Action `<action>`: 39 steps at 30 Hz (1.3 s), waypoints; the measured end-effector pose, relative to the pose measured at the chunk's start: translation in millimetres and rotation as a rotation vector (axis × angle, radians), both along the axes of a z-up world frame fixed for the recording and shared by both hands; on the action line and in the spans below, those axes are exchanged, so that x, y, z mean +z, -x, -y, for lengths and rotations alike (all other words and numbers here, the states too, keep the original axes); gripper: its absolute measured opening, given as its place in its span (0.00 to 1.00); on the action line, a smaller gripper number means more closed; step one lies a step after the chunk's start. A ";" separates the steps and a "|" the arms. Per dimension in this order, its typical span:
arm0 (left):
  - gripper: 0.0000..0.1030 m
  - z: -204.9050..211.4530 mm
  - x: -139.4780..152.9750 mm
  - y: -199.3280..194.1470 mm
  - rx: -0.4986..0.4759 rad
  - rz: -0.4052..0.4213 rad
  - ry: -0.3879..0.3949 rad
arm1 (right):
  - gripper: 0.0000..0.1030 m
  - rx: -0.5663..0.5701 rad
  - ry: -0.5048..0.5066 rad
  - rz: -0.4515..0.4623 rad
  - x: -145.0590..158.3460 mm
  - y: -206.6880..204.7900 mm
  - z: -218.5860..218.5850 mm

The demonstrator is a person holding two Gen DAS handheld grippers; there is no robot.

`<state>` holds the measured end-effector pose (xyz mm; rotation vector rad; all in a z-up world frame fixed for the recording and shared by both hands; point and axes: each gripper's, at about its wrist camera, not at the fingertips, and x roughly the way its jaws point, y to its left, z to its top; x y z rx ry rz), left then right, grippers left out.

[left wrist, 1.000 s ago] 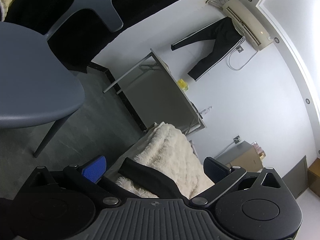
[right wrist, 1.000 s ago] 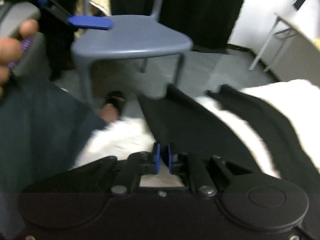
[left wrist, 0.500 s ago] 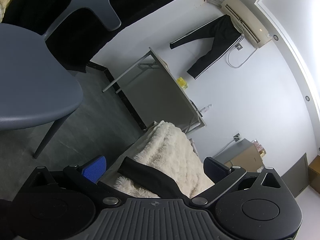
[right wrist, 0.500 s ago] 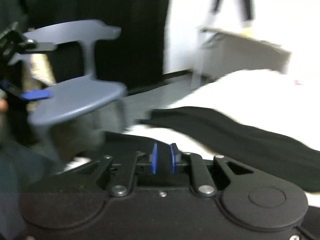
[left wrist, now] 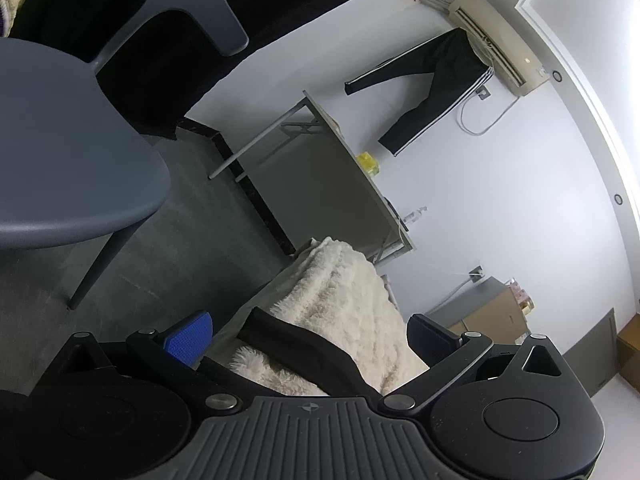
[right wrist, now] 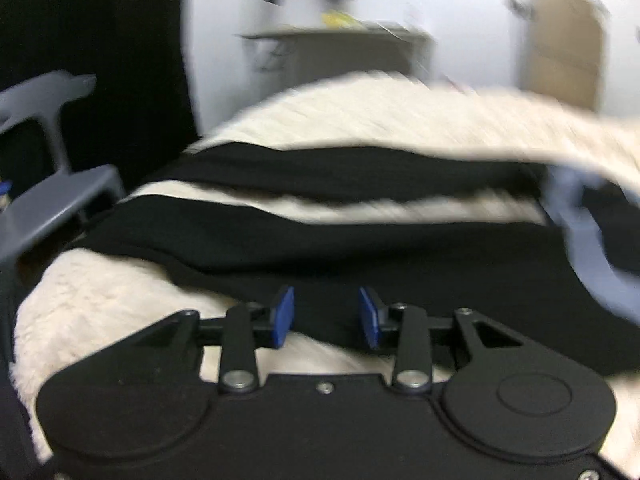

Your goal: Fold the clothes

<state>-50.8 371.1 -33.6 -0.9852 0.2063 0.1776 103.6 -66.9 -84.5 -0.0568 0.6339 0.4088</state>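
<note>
A black garment [right wrist: 320, 236] lies spread across a cream fluffy blanket [right wrist: 100, 300], blurred by motion. My right gripper [right wrist: 326, 316] hangs just over the garment's near edge. Its jaws are opening, the blue pads [right wrist: 284, 316] stand apart, and only the cloth below shows in the gap. In the left wrist view, one end of the black garment [left wrist: 296, 344] rests on the blanket [left wrist: 344, 292]. My left gripper [left wrist: 308, 338] stands wide open above it, and its pads do not press the cloth.
A grey plastic chair [left wrist: 60, 152] stands close on the left, also the chair [right wrist: 52, 200]. A folding table [left wrist: 320, 168] stands against the far wall under hanging black trousers [left wrist: 420, 92]. A cardboard box [right wrist: 560, 40] stands behind. Pale blue cloth [right wrist: 580, 232] lies at the right.
My right gripper swung from facing the chair to over the black garment and rolled level. Its pads went from nearly touching to clearly apart. The left gripper stayed still.
</note>
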 end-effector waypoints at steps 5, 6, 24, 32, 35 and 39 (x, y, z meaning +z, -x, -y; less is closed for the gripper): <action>1.00 3.5 2.1 -1.7 -0.011 -0.015 -0.025 | 0.35 0.195 0.037 0.094 0.7 12.9 -29.3; 1.00 4.9 2.8 -1.7 -0.014 -0.020 -0.036 | 0.35 0.277 0.062 0.128 2.8 18.5 -43.1; 1.00 1.7 0.7 -4.2 -0.028 -0.020 -0.028 | 0.09 0.785 0.584 0.244 -19.1 51.6 -134.1; 1.00 -0.2 0.3 -0.6 -0.019 -0.014 -0.021 | 0.50 0.630 0.293 0.262 18.6 22.5 -131.2; 1.00 0.3 0.5 -0.1 -0.019 -0.013 -0.022 | 0.50 0.452 0.253 0.216 10.2 0.1 -155.0; 1.00 1.9 1.7 -1.3 -0.027 -0.015 -0.034 | 0.50 0.452 0.246 0.159 -22.7 3.1 -198.8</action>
